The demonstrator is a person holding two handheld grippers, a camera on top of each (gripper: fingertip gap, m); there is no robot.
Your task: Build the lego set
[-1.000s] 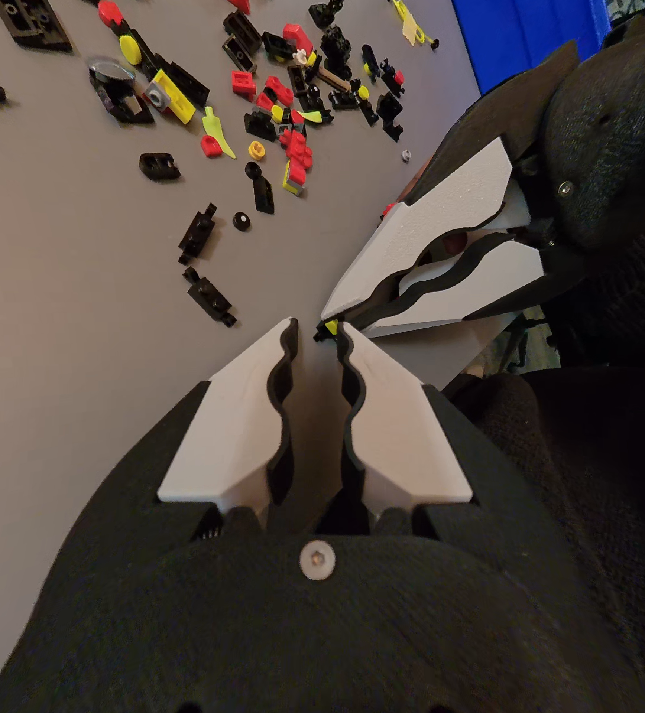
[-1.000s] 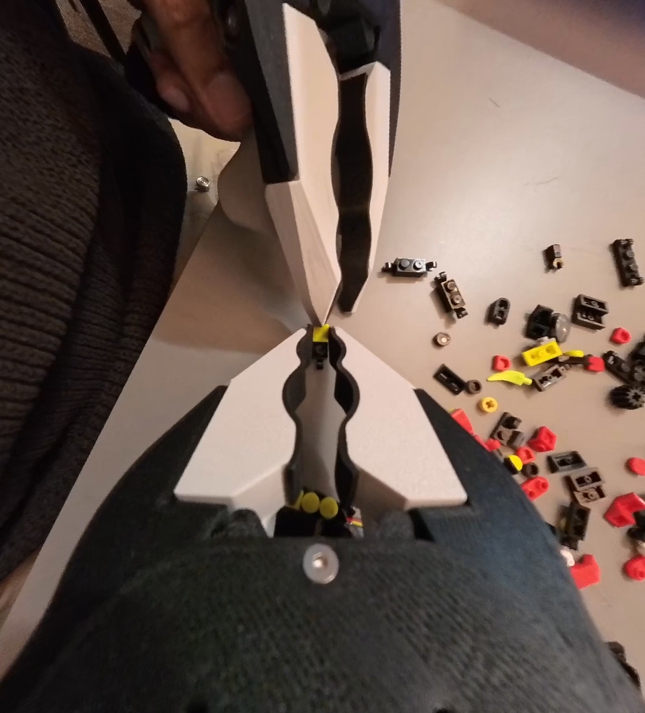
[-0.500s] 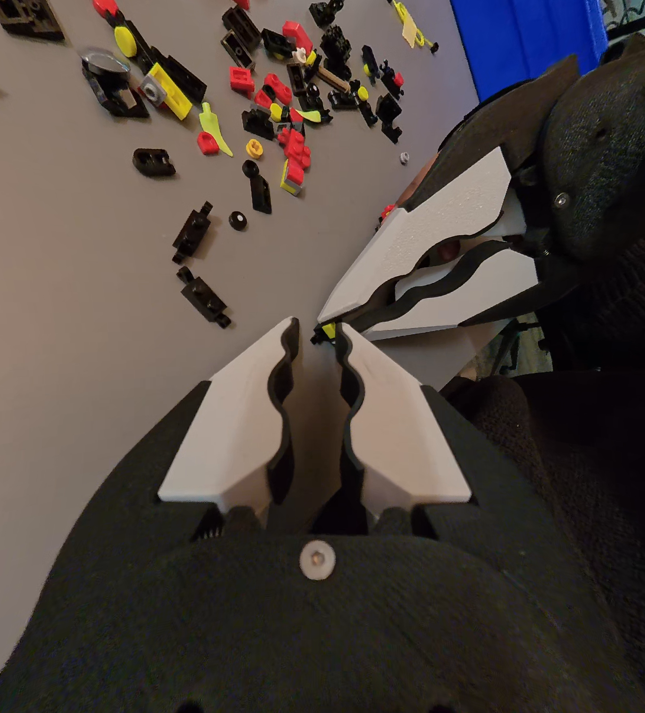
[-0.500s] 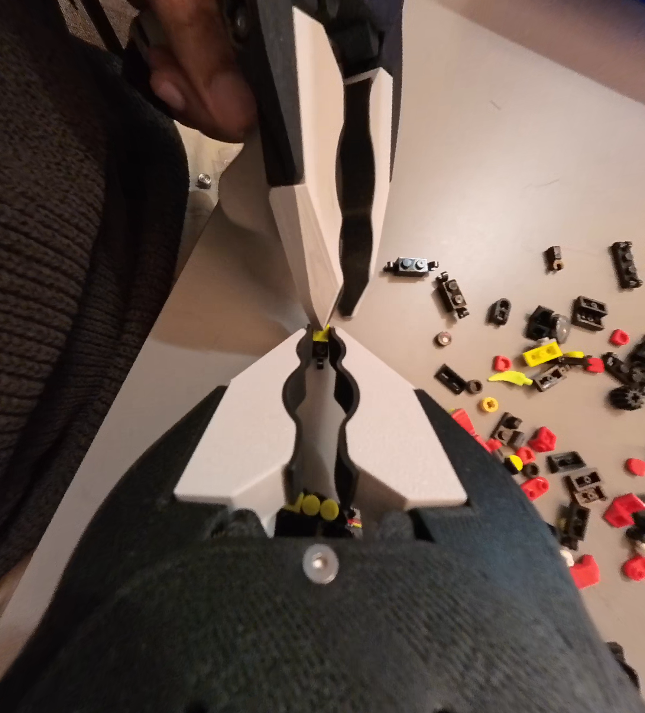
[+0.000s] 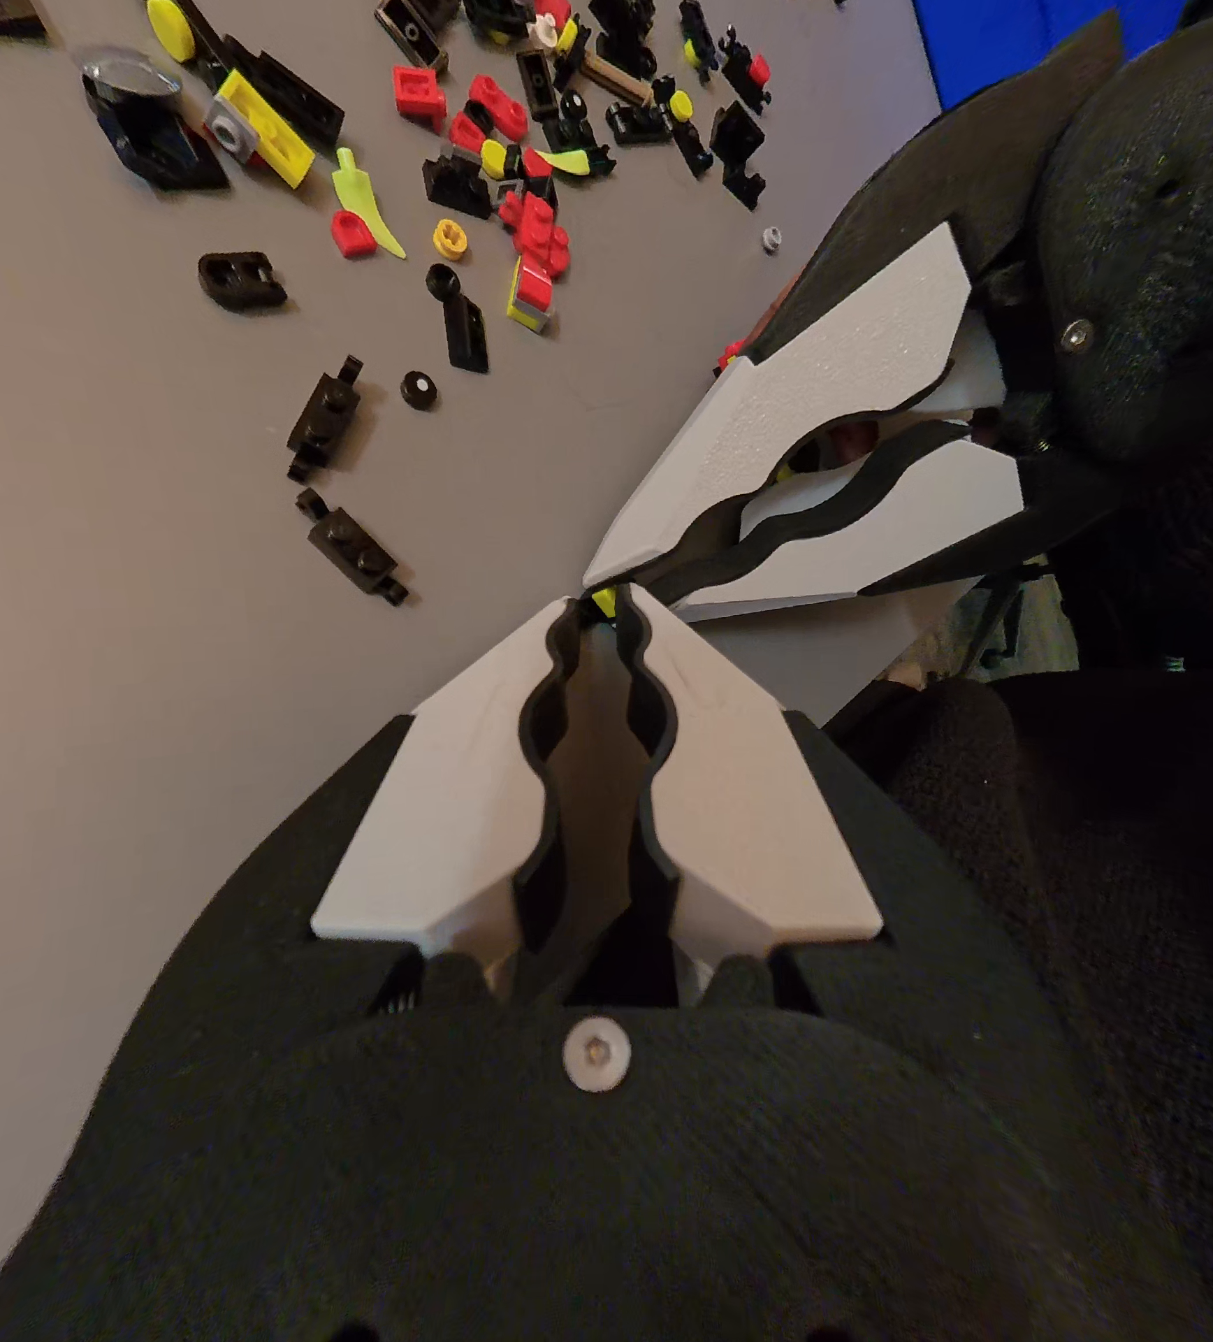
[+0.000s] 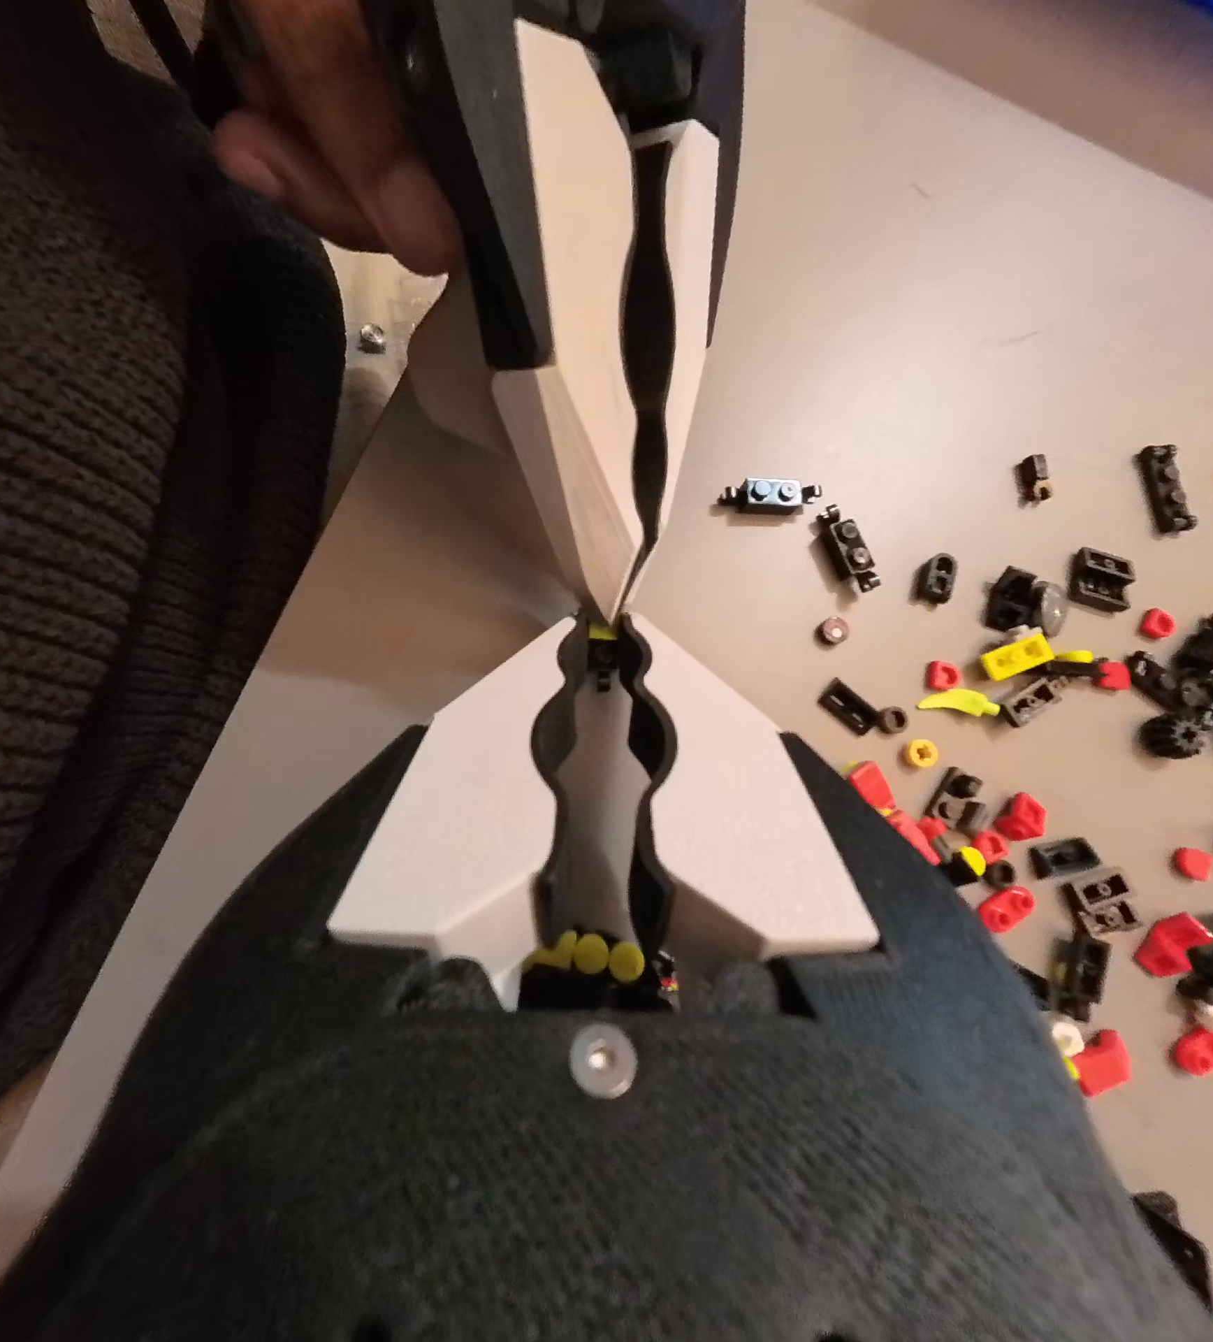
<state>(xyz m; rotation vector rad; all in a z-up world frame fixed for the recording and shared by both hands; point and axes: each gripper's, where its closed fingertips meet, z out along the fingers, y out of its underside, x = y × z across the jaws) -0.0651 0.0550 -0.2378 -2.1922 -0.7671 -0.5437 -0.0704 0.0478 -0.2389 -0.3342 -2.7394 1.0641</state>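
My right gripper [image 6: 603,639] is shut on a small black piece topped with a yellow part [image 6: 602,632], held in the air near the table's edge. My left gripper [image 5: 598,603] meets it tip to tip, and its pads are closed on the yellow end of the same piece [image 5: 603,599]. In the right wrist view the left gripper [image 6: 622,606] comes down from above, and its narrowed tips touch the yellow part. In the left wrist view the right gripper [image 5: 618,577] reaches in from the right.
Several loose black, red and yellow bricks lie scattered on the grey table [image 5: 81,653]. Two black clip plates [image 5: 353,545] [image 5: 324,421] lie nearest. A blue bin [image 5: 988,43] stands at the back. A person's dark sleeve [image 6: 44,508] and hand [image 6: 342,167] are close by. My two grippers' fingertips are within a few centimetres of each other.
My left gripper's jaws have narrowed and moved forward onto the yellow end of the piece that the right gripper holds. The right gripper has kept its grasp and barely moved.
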